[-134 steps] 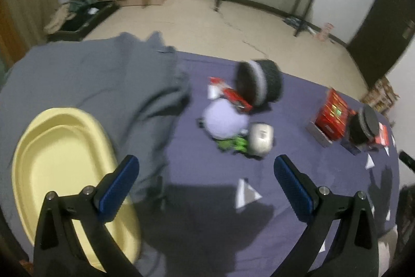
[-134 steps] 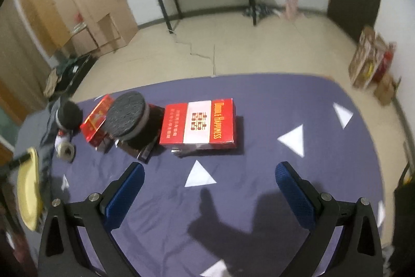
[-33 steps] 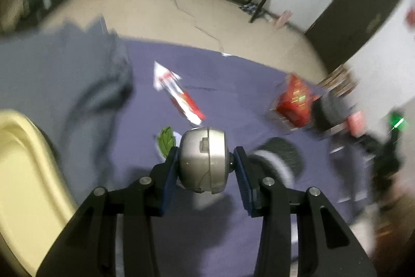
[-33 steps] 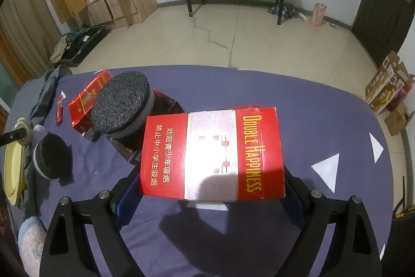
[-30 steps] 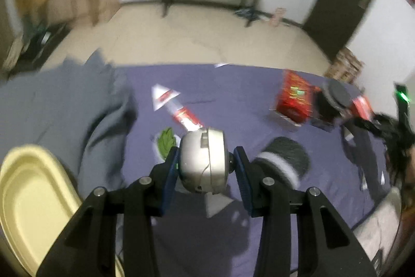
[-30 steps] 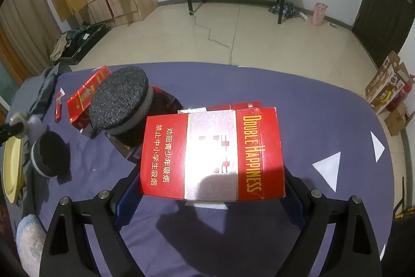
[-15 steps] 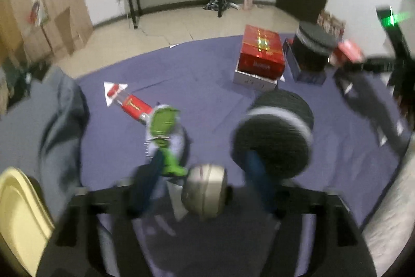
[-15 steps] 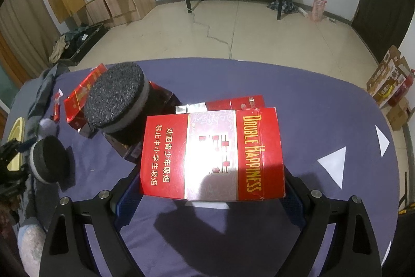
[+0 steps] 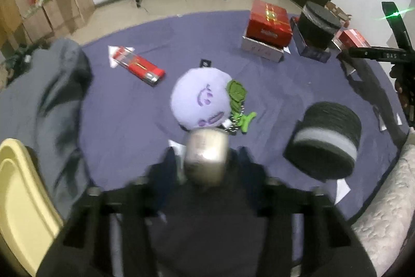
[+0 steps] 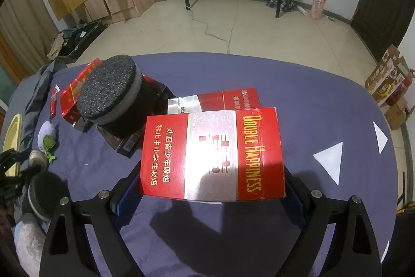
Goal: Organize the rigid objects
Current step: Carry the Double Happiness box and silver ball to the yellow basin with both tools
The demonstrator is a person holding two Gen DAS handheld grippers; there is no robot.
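Left gripper (image 9: pixel 206 160) pitched steeply down, frame motion-blurred; fingers (image 9: pixel 168 162) have just been closing and now sit narrow against both sides of a round silver object (image 9: pixel 207 157), pads look in contact. Right gripper (image 10: pixel 211 195) also pitched down, sharp in its own view; fingers (image 10: pixel 124 195) spread wide, clamped on the two short ends of a red carton (image 10: pixel 211 153), carried flat and clear of the surface.
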